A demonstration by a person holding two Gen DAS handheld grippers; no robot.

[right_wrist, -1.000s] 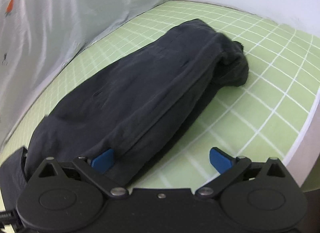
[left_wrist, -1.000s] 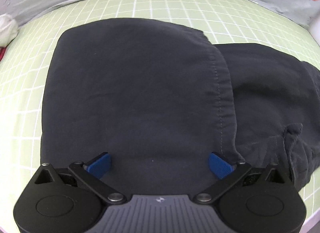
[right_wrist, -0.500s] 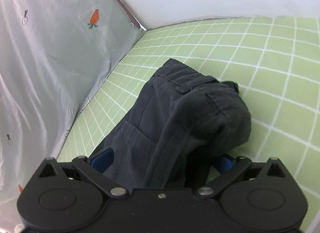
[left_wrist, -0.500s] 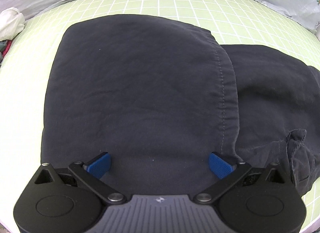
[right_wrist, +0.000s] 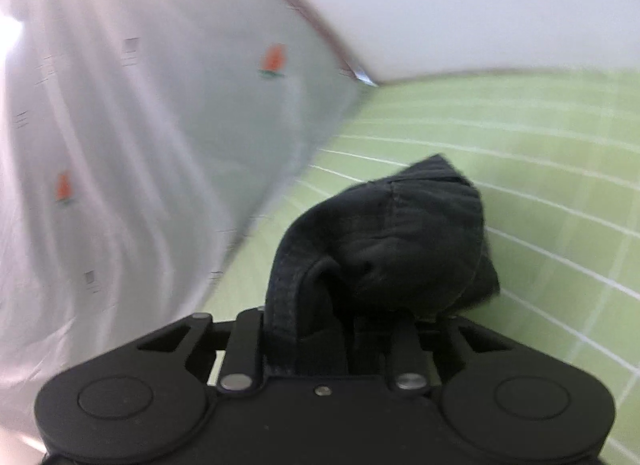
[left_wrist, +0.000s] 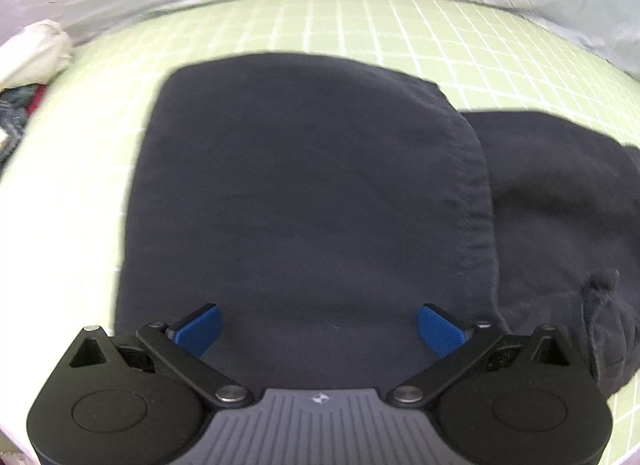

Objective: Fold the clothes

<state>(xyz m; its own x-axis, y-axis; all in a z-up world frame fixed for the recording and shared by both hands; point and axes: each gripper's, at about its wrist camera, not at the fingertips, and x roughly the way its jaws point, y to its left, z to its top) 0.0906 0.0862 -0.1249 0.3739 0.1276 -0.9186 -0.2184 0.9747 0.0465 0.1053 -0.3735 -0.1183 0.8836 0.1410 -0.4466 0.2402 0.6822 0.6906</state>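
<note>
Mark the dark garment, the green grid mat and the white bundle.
dark garment (left_wrist: 304, 201), left wrist view, middle of the folded top layer
green grid mat (left_wrist: 360, 21), left wrist view, bare far part
white bundle (left_wrist: 36, 49), left wrist view, its middle, at the left edge

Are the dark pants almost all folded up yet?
Partly. The dark pants already lie doubled over on the green checked mat, one layer on another. Right now the right gripper is closing on a bunched end of the pants, raised off the mat. The left gripper is open over the cloth, holding nothing. That lifted end must still be laid over and smoothed.
</note>
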